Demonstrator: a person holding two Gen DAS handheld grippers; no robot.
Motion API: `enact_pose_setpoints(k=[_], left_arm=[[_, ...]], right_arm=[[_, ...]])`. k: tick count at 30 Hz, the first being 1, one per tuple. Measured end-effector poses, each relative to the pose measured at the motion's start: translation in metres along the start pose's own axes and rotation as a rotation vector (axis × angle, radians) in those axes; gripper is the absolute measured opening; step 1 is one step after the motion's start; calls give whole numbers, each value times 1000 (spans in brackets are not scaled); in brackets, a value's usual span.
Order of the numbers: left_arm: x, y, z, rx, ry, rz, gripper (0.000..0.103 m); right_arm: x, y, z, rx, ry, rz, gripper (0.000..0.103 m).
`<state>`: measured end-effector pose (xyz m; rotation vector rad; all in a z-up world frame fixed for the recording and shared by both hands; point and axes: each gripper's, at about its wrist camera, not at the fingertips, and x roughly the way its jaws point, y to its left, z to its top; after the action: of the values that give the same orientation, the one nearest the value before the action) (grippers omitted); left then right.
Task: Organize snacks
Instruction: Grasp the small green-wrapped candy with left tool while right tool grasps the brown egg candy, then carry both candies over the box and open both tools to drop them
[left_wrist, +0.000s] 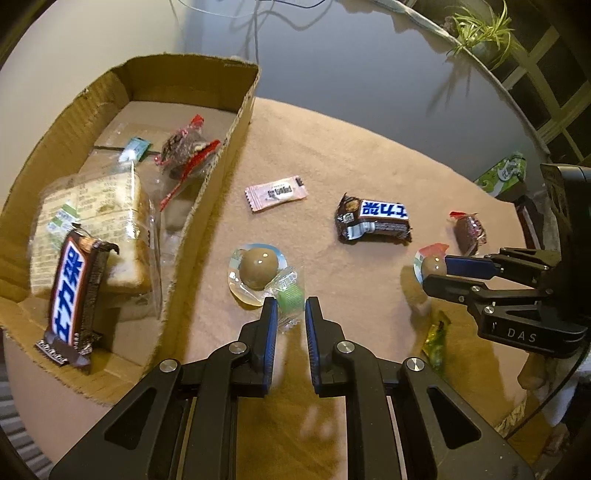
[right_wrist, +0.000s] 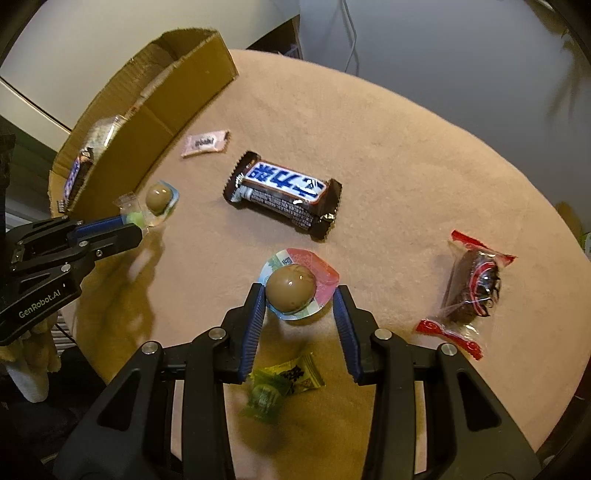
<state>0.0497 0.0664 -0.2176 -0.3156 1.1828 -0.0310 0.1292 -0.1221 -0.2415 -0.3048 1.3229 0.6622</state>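
My left gripper (left_wrist: 290, 306) is shut on a small green sweet in a clear wrapper (left_wrist: 290, 295), right beside a brown egg in a clear packet (left_wrist: 258, 273). The right wrist view shows that gripper (right_wrist: 135, 225) just off the tan cloth. My right gripper (right_wrist: 299, 295) is shut on a second brown egg packet (right_wrist: 291, 288) with a pink and green lid, a pad on each side. A cardboard box (left_wrist: 243, 110) at the left holds a chocolate bar (left_wrist: 74, 288), wrapped bread (left_wrist: 99, 221) and a brown cake (left_wrist: 184, 147).
On the round tan-covered table (right_wrist: 406, 166) lie a chocolate bar (right_wrist: 284, 195), a pink sachet (right_wrist: 205, 144), a brown cake in red-ended wrap (right_wrist: 472, 291) and a yellow-green sweet (right_wrist: 284, 380) under my right gripper. A green carton (left_wrist: 502, 173) stands past the far edge.
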Motion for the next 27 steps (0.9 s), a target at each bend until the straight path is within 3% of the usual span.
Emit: enact_pose_setpoints(k=[7, 14, 27], left_arm=[[-24, 7, 4, 7, -38, -17, 14], [-49, 26, 13, -13, -92, -11, 14], [-65, 69, 26, -79, -142, 44, 14]], right_arm=[[-24, 13, 8, -13, -40, -2, 40], [-51, 40, 37, -58, -87, 7, 40], [-51, 101, 100, -173, -114, 23, 40]])
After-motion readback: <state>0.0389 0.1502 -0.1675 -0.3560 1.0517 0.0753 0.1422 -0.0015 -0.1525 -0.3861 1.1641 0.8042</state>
